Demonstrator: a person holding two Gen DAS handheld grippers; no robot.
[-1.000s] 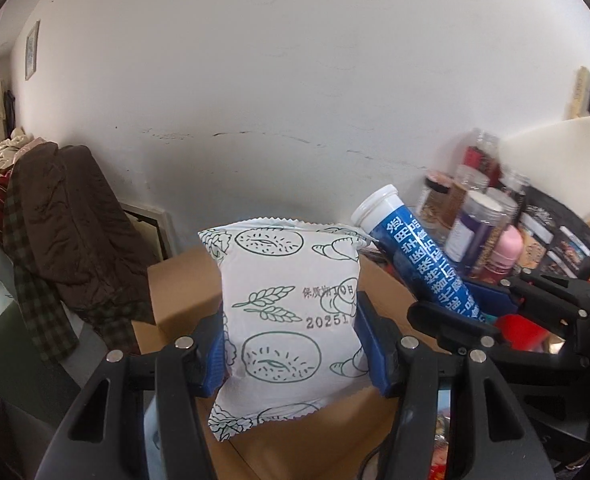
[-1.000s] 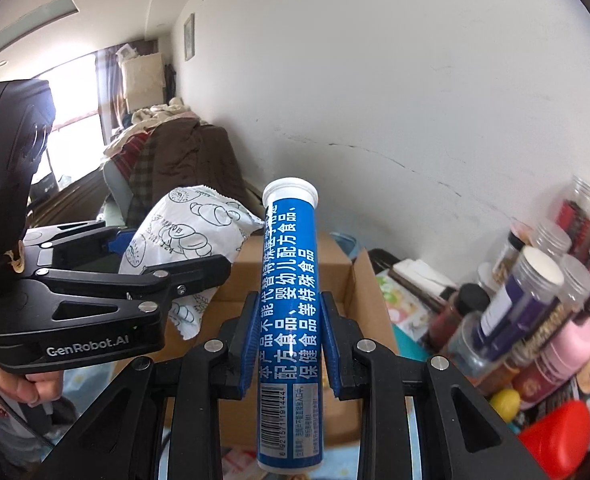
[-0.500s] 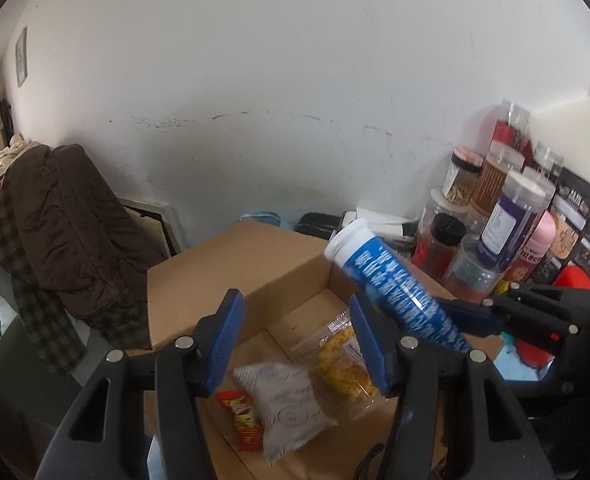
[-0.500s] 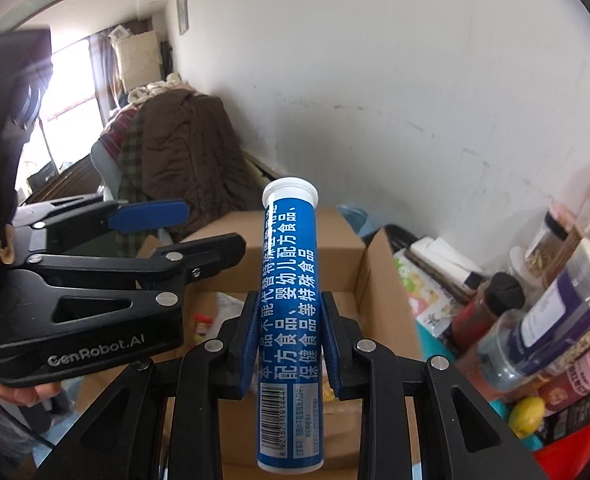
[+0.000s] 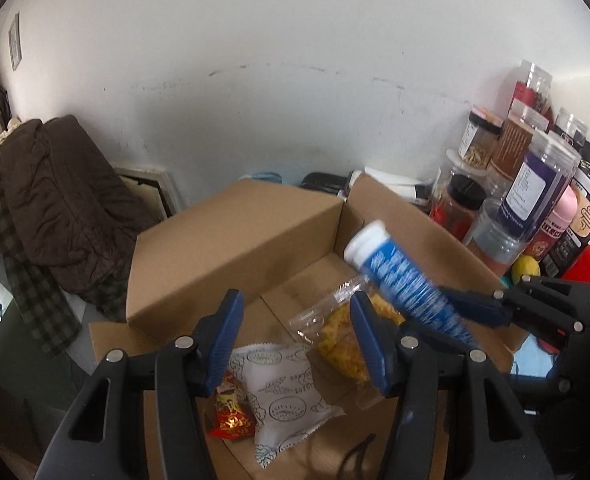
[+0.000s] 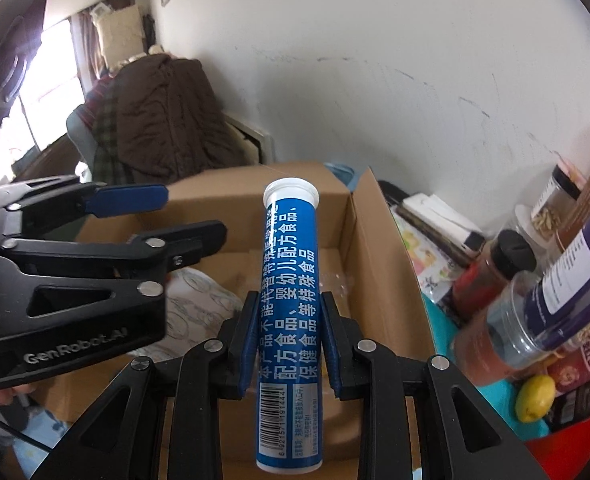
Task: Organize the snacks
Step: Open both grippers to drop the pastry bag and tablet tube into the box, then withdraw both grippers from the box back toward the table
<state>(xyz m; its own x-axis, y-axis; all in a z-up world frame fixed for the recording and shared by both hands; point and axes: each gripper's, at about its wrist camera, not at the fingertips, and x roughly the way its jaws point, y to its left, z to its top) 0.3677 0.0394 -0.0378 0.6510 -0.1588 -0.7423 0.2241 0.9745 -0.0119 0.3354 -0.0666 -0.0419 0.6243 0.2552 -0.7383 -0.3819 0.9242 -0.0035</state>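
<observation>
My left gripper [image 5: 295, 300] is open and empty above an open cardboard box [image 5: 235, 240]. In the box lie a white printed snack packet [image 5: 287, 392], a small red packet [image 5: 231, 412] and a clear bag of yellow snacks [image 5: 339, 340]. My right gripper [image 6: 289, 298] holds a blue tube [image 6: 289, 320] with a white cap, tilted down over the box [image 6: 379, 260]. Its jaws are opening, with the pads still against the tube. The left wrist view shows the tube [image 5: 403, 284] and right gripper [image 5: 427, 308] on the right. The left gripper [image 6: 193, 214] shows at the left of the right wrist view.
Several jars and bottles [image 5: 535, 184] crowd the table right of the box, with a small yellow fruit [image 5: 525, 268] and dark packets. A brown coat [image 5: 55, 192] hangs over a chair at the left. A white wall stands close behind the box.
The white packet left my left gripper and now lies in the box; those jaws stand empty. Both grippers sank and tilted down toward the box, the right still carrying the tube.
</observation>
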